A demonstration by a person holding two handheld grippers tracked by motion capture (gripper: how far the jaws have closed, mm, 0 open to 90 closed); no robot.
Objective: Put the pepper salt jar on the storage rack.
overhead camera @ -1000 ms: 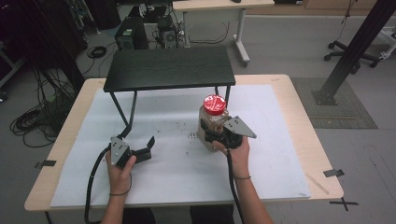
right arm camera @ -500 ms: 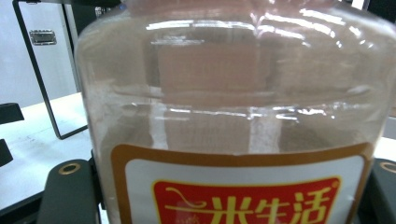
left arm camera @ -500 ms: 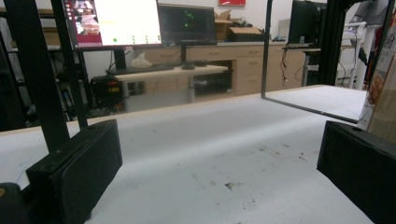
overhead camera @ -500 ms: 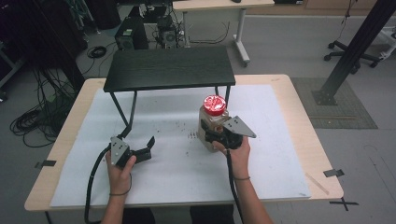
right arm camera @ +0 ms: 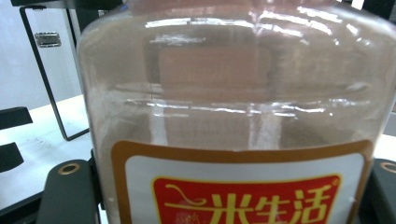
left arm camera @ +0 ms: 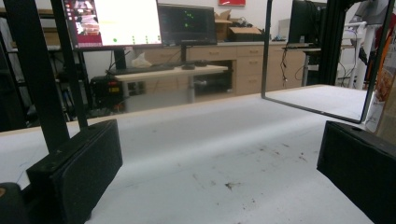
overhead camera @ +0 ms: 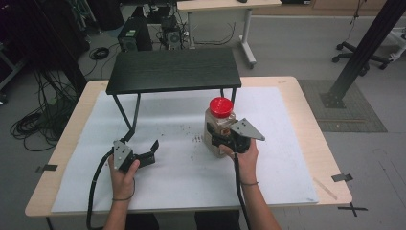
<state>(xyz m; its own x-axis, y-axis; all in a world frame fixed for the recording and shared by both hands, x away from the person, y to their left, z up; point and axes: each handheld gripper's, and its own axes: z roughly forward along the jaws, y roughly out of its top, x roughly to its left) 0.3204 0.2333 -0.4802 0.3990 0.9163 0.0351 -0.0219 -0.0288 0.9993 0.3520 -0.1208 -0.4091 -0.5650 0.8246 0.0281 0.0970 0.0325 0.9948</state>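
Observation:
A clear plastic jar (overhead camera: 217,125) with a red lid (overhead camera: 221,106) and an orange-and-red label stands upright on the white mat, right of centre. My right gripper (overhead camera: 215,140) reaches it from the near right and is shut on its lower body. In the right gripper view the jar (right arm camera: 233,102) sits close up, with a black jaw at either side of the label. At the near left my left gripper (overhead camera: 149,153) lies low over the mat with its jaws open and nothing between them. The left gripper (left arm camera: 219,163) looks along bare, speckled mat, and the jar's edge (left arm camera: 385,88) shows at far right.
A low black shelf (overhead camera: 174,69) on thin metal legs (overhead camera: 133,117) stands at the back of the wooden table (overhead camera: 306,115), just behind the jar. The white mat (overhead camera: 182,172) covers most of the tabletop. Cables and computer gear lie on the floor beyond.

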